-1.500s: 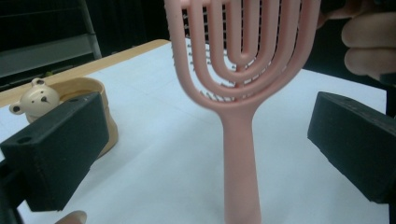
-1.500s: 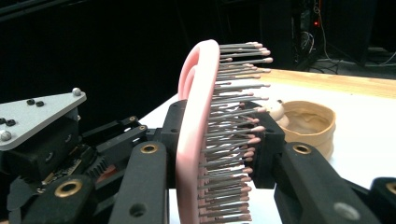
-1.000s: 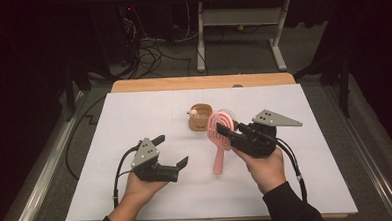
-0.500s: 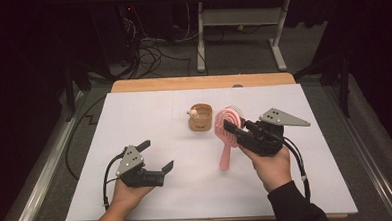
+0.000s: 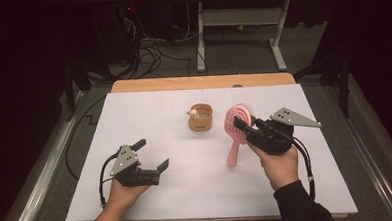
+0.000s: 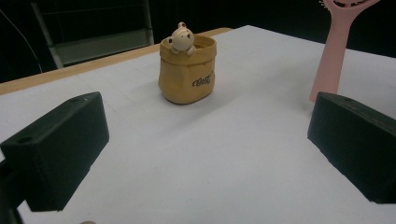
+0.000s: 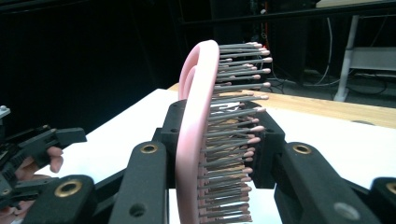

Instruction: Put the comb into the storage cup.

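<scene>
Pink plastic hairbrush (image 5: pixel 235 134) with grey bristles stands nearly upright, its handle tip resting on the white-covered tabletop (image 5: pixel 178 201), its oval head clamped between the jaws of the right gripper (image 5: pixel 240 123); in the right gripper view the head (image 7: pixel 198 140) sits edge-on between the black jaws, bristles pointing right. Nearest the person, the left gripper (image 5: pixel 153 155) hovers low over the tabletop with its jaws spread wide and nothing between them, well to the left of the brush. Compared with a second ago, this gripper has drifted left and toward the person, while the brush has stayed about where it was. Farther back, a small tan pouch-shaped cup (image 5: pixel 200 117) with a tiny bear figure (image 6: pixel 181 37) peeking over its rim stands just left of the brush head; dark script on its side (image 6: pixel 201 82) reads something like "Golf".
</scene>
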The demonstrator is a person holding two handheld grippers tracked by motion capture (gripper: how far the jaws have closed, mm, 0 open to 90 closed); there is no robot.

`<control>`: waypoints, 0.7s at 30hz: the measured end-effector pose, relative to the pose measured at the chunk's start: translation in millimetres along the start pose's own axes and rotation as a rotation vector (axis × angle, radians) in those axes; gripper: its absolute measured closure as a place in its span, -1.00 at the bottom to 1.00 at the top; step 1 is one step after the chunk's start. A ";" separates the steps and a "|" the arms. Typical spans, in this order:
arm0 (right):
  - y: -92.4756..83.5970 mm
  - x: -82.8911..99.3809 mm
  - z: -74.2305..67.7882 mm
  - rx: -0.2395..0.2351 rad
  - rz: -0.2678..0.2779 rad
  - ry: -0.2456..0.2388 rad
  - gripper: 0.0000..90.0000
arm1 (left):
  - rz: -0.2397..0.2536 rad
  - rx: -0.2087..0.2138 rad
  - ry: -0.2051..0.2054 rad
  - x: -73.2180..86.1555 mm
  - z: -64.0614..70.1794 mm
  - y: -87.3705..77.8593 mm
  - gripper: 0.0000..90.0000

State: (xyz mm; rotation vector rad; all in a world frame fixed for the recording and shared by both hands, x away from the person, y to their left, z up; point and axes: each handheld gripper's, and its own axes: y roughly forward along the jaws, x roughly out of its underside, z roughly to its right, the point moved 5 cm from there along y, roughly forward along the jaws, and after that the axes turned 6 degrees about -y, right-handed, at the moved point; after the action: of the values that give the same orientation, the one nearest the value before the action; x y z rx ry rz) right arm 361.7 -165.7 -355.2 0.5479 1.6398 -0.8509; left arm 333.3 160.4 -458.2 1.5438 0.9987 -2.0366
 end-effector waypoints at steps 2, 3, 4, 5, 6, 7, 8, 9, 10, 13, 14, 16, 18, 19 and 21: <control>-1.1 0.4 3.6 0.009 0.002 0.001 0.48 | 0.002 -0.002 -0.003 -0.3 -0.7 -0.3 -1.00; -1.6 0.5 5.0 0.012 0.003 -0.001 0.48 | 0.004 -0.001 -0.005 -0.5 -0.7 -0.5 -1.00; -2.4 0.5 6.8 0.018 0.005 -0.002 0.48 | 0.004 -0.001 -0.005 -0.5 -0.7 -0.6 -1.00; -3.0 0.6 7.8 0.021 0.004 -0.001 0.48 | 0.006 -0.003 -0.005 -0.6 -0.7 -0.9 -1.00; -3.7 0.7 9.5 0.026 0.005 -0.001 0.48 | 0.007 -0.002 -0.005 -0.5 -0.8 -1.0 -1.00; -4.1 0.6 10.5 0.029 0.007 0.000 0.48 | 0.004 0.001 -0.006 -0.3 -1.0 -1.1 -1.00; -4.7 0.6 11.6 0.032 0.008 -0.001 0.48 | 0.000 0.004 -0.002 0.1 -1.1 -0.9 -1.00; -5.2 0.7 12.4 0.035 0.009 -0.002 0.48 | -0.003 0.005 0.004 0.7 -1.3 -0.9 -1.00; -6.1 0.9 13.5 0.038 0.013 -0.004 0.48 | -0.004 0.003 0.006 0.9 -1.4 -0.8 -1.00; -7.7 1.7 15.8 0.048 0.016 -0.002 0.48 | -0.001 -0.002 0.003 0.7 -2.0 -1.1 -1.00; -8.1 1.9 16.6 0.052 0.016 -0.001 0.48 | 0.000 -0.004 0.002 0.5 -2.0 -1.3 -1.00; -8.8 1.8 18.3 0.056 0.017 -0.004 0.48 | 0.000 -0.004 0.006 0.5 -1.5 -1.4 -1.00; -9.4 1.5 18.7 0.059 0.018 -0.001 0.48 | -0.002 -0.003 0.006 0.7 -0.8 -1.1 -1.00; -9.4 1.2 19.0 0.058 0.020 0.001 0.48 | -0.004 -0.001 0.005 0.8 -0.5 -0.8 -1.00; -9.4 0.3 19.5 0.062 0.024 -0.003 0.48 | -0.005 -0.001 0.008 0.9 -0.2 -0.7 -1.00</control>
State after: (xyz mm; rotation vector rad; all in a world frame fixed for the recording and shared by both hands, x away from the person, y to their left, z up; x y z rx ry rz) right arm 366.9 -186.6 -354.9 0.6085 1.6050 -0.8870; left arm 332.7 161.1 -458.9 1.5512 1.0073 -2.0348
